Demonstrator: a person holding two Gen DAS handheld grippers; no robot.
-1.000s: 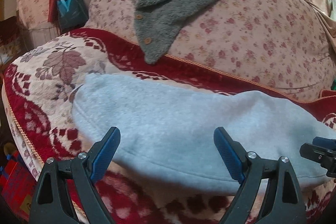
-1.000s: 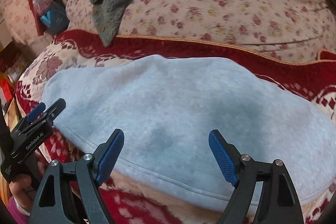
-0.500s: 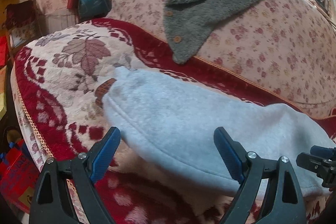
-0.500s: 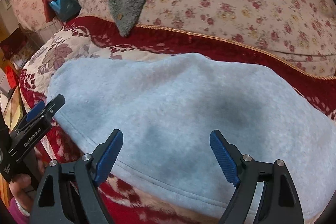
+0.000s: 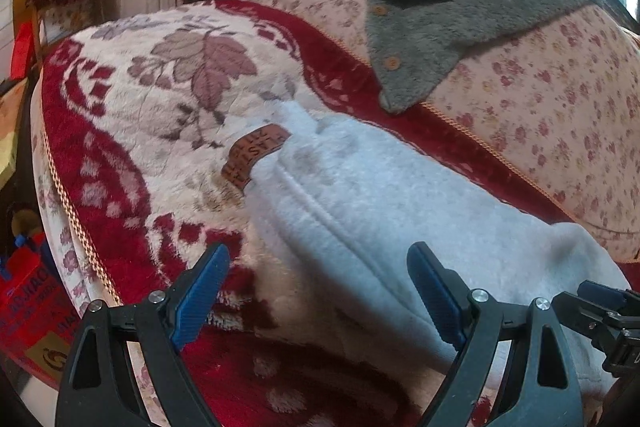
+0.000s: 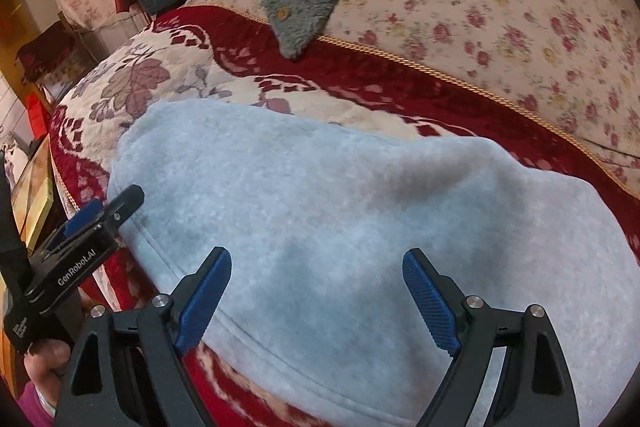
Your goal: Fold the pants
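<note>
Pants [image 6: 340,227]: pale grey fleece, lying flat across the sofa seat [image 5: 132,99] (red-and-cream floral plush cover), their stitched hem running along the seat's front edge; a brown leather-look label [image 5: 256,157] shows at their left end, resting on the cover. Left gripper [image 5: 316,291]: fingers spread wide, nothing between the blue pads, poised over the pants' left end near the seat's front edge; seen from the right wrist view too [image 6: 100,223], just beside the hem. Right gripper [image 6: 316,295]: jaws wide and just been opening a little further, empty, above the pants' front hem. Grey fuzzy buttoned garment [image 5: 460,7]: draped over the floral sofa back [image 5: 560,87], well apart from the pants.
</note>
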